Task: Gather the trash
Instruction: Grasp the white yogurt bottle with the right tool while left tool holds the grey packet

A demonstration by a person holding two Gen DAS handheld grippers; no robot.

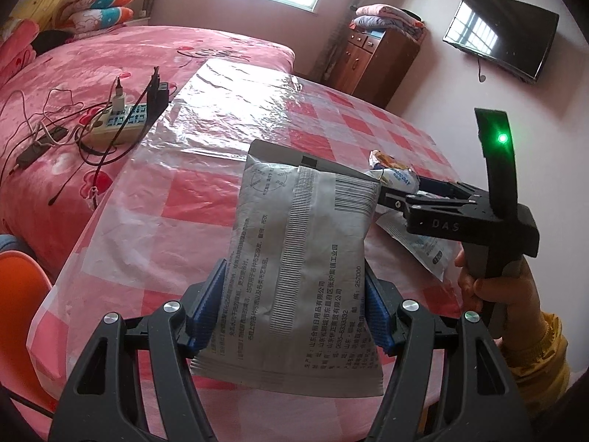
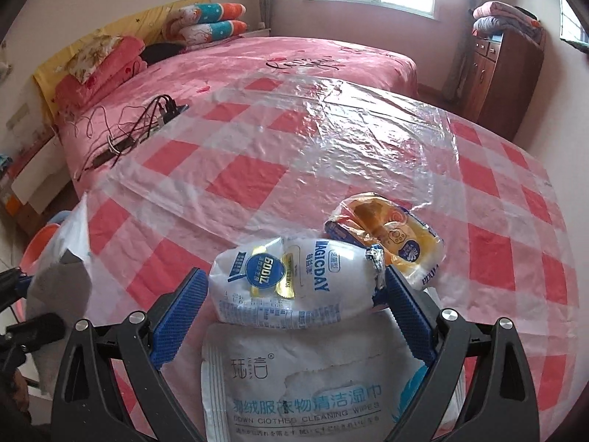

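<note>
My left gripper (image 1: 294, 304) is shut on a grey printed packet (image 1: 305, 258) and holds it above the checked table (image 1: 206, 191); the packet also shows at the left edge of the right wrist view (image 2: 62, 272). My right gripper (image 2: 296, 294) has its blue pads on either side of a white MAGICDAY wrapper (image 2: 294, 283), touching its ends. Under it lies a white cleaning-wipes packet (image 2: 305, 386). An orange-yellow wrapper (image 2: 390, 235) lies just beyond. The right gripper also appears in the left wrist view (image 1: 434, 217), over the same wrappers (image 1: 395, 175).
The table has a pink and white checked cloth under clear plastic (image 2: 331, 129). A pink bed (image 1: 92, 73) with a power strip (image 1: 121, 121) and cables is beyond it. An orange chair (image 1: 18, 276) stands at left. A wooden cabinet (image 1: 375, 62) is at the back.
</note>
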